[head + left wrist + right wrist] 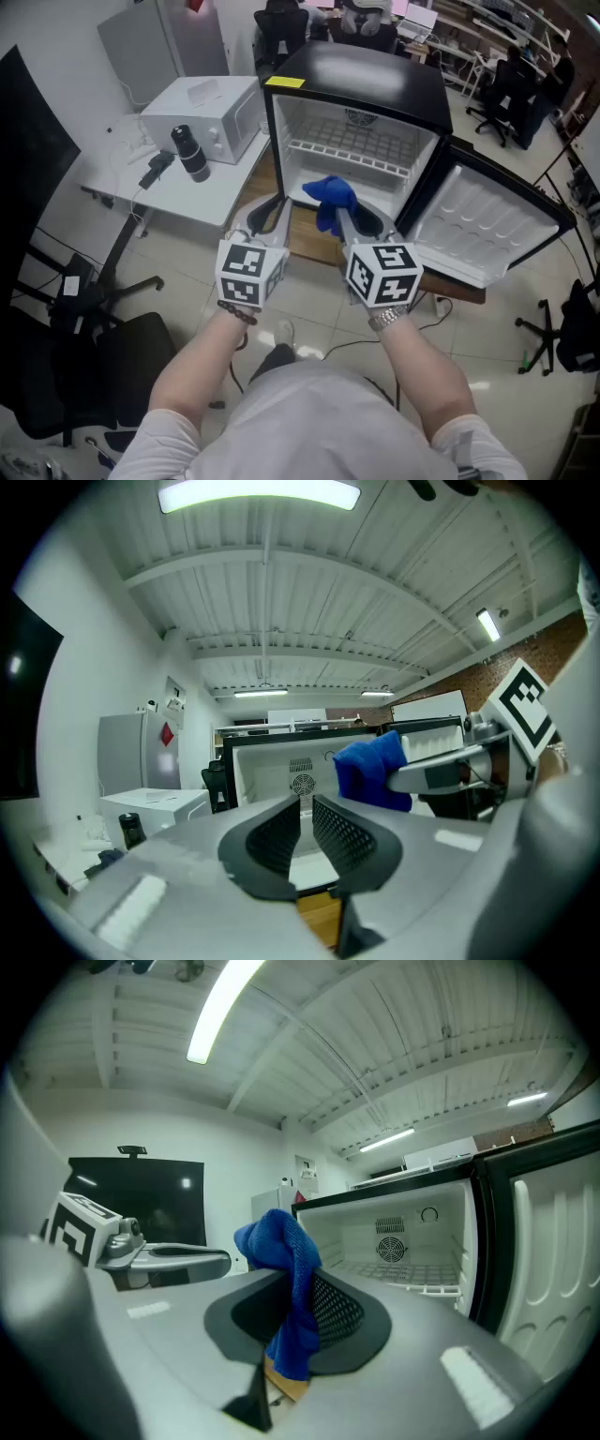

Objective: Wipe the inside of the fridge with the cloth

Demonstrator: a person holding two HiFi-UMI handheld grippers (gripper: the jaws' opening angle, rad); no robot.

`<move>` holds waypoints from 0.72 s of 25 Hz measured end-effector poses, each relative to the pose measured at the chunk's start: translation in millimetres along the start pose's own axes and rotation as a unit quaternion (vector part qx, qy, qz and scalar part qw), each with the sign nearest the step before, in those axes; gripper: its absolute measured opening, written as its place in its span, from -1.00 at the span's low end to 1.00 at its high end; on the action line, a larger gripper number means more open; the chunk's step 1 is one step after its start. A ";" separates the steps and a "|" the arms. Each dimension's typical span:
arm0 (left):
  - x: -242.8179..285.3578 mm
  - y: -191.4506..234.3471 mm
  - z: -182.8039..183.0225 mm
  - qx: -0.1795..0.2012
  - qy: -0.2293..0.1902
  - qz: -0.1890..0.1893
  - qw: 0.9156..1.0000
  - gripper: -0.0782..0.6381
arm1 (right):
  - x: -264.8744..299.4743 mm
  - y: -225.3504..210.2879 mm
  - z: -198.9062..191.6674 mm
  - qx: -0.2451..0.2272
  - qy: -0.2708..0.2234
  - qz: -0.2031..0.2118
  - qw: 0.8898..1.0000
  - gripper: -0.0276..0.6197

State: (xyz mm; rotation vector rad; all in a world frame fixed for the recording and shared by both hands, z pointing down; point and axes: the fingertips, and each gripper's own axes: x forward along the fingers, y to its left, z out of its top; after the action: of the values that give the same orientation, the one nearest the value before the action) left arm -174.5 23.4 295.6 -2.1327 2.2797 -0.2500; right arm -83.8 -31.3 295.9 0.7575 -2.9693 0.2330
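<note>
Clamping the blue cloth (279,1241) tight, the right gripper (298,1297) holds it before the open mini fridge (375,80), apparently poised for wiping inside, while the left gripper (307,817), jaws almost together on nothing, hovers just beside.

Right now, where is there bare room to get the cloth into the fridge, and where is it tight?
The fridge is open: free room above the wire shelf and below it, though the cloth in the right gripper hides part of the bottom. The white table beside it is crowded by microwave and bottle.
</note>
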 end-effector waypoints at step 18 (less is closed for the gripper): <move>122.3 128.6 -10.4 -0.004 -0.003 -0.002 1.000 -0.78 | 187.3 -32.7 2.7 -0.002 0.006 -0.017 1.000 -0.73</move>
State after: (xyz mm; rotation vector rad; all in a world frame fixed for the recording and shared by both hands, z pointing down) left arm -312.0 -89.1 302.5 -2.1392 2.2772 -0.2336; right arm -232.2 -148.2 316.8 0.8037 -2.9411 0.2285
